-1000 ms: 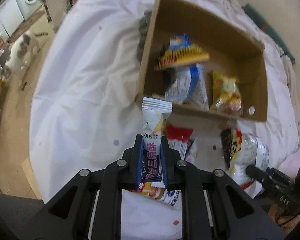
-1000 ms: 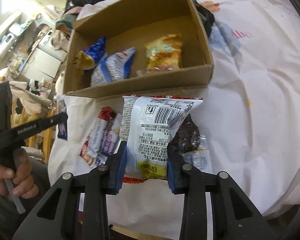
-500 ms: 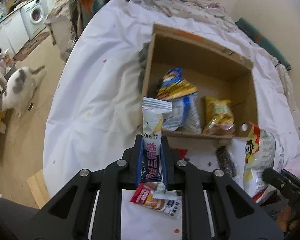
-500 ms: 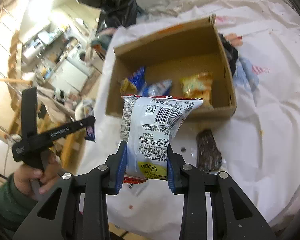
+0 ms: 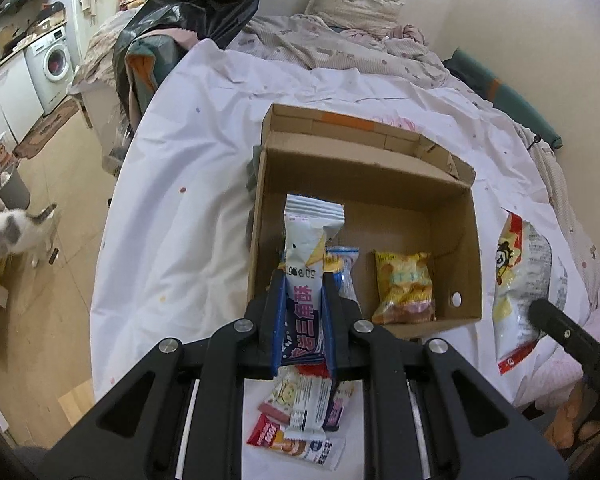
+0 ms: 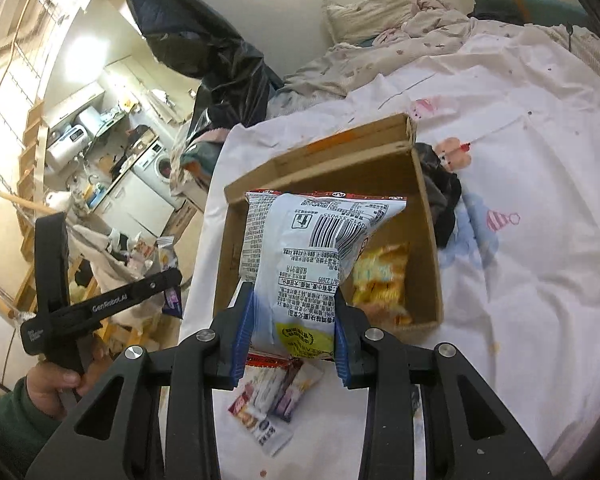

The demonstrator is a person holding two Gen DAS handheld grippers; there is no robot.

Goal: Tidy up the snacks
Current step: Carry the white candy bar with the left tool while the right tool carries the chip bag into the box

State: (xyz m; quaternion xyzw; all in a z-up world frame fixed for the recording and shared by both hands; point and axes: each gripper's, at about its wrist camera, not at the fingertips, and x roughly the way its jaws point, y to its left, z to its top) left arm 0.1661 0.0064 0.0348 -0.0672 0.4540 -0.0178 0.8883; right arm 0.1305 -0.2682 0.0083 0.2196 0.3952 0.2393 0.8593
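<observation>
Between my left tongs (image 5: 303, 312) sits a slim white and blue wafer packet (image 5: 306, 256), clamped low on its body so most of it stands up past the pads; my right tongs (image 6: 294, 320) are closed the same way on a fat white snack bag (image 6: 300, 256), gripped near its bottom seam with the puffy top flopping forward. Just below both pairs, a small heap of loose packets (image 5: 300, 420) lies on the white bed sheet (image 5: 172, 200), not yet sorted. Beyond them is the open cardboard box (image 5: 474, 248), with a yellow snack bag (image 5: 404, 284) and a blue-edged packet (image 5: 346, 260) already on its floor. Both of my loads hang about over its near wall, so I judge the drop into the box comes next. My worry is the big bag: held by so little of its slippery film, it could slide out early and land outside on the sheet, or snag the near wall and tip the light box. Letting both go at once could pile them on the yellow bag rather than side by side. Farther left, a cat (image 5: 8, 236) is walking the floor beside the bed, and it could jump up and scatter things.
</observation>
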